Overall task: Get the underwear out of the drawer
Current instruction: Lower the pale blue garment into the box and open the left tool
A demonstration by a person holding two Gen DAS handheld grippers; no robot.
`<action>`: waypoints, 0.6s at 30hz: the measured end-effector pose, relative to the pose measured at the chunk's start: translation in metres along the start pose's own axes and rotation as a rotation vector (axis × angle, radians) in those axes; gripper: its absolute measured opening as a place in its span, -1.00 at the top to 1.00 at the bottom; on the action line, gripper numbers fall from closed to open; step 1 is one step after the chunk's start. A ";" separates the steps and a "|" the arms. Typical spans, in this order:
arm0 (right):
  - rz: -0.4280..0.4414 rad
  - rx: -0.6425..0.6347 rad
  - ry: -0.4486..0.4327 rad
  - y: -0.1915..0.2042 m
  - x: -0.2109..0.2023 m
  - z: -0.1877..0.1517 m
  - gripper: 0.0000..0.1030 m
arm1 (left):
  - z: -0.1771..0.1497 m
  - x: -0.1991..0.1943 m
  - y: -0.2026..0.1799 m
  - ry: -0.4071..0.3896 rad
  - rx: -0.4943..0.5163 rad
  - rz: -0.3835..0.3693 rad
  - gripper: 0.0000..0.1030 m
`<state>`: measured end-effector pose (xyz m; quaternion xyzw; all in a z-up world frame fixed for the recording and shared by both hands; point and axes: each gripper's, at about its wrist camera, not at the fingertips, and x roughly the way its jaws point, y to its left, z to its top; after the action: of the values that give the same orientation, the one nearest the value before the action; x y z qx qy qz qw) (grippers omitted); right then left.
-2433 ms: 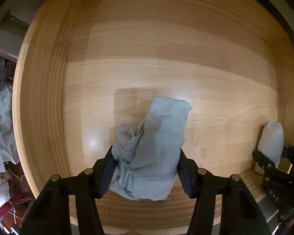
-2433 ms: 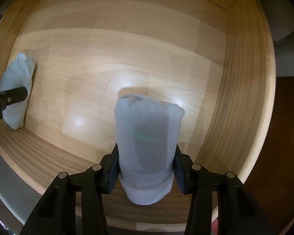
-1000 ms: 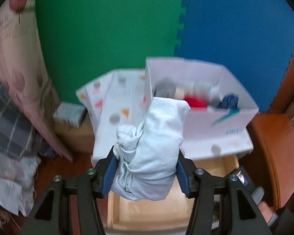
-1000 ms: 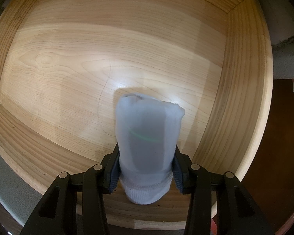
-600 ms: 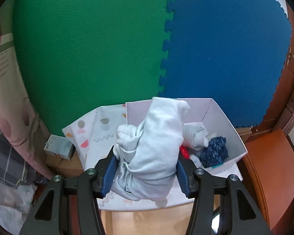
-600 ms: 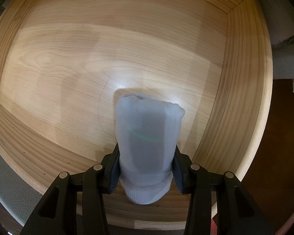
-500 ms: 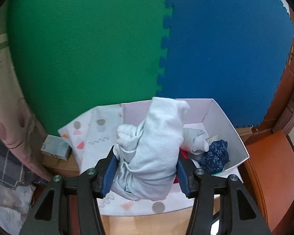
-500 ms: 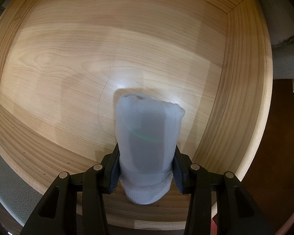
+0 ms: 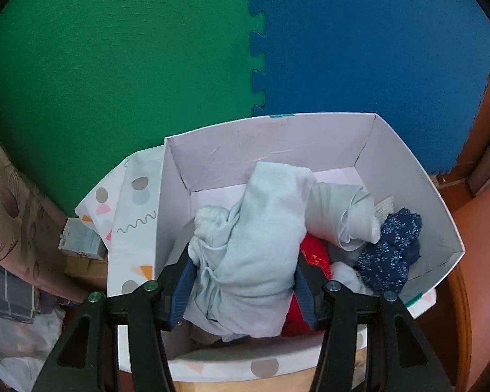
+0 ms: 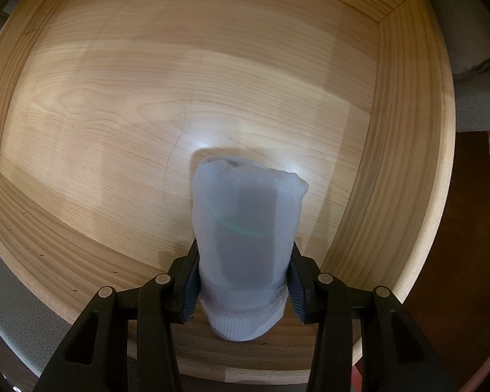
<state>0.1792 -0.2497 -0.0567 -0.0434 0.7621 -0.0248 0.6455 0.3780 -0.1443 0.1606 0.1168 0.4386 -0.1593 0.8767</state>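
- Our left gripper (image 9: 241, 289) has its fingers closed on a pale bundled garment (image 9: 248, 254), held above the open white box (image 9: 418, 192), which already holds rolled clothes.
- Our right gripper (image 10: 243, 289) has its fingers clamped on a rolled white piece (image 10: 245, 238), low over the drawer (image 10: 408, 163) near its front right corner.
- We judge one piece out and awaiting release; the other needs lifting clear. The drawer floor shows nothing else.

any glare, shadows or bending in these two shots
Right wrist view: a bright glare patch on the drawer floor behind the rolled white garment, which casts a dark shadow; drawer walls bow from fisheye. Left wrist view: even lighting, no glare; the white box edges curve.
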 end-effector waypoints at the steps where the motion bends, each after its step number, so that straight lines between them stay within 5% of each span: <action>1: 0.001 0.000 0.000 0.000 0.000 0.001 0.19 | -0.001 0.002 0.000 0.005 0.002 0.000 -0.13; 18: -0.022 0.002 -0.012 0.002 0.005 0.004 0.19 | -0.002 -0.020 -0.002 0.006 0.038 0.023 -0.34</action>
<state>0.1826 -0.2484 -0.0623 -0.0512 0.7577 -0.0325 0.6498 0.3642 -0.1422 0.1757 0.1391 0.4369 -0.1572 0.8747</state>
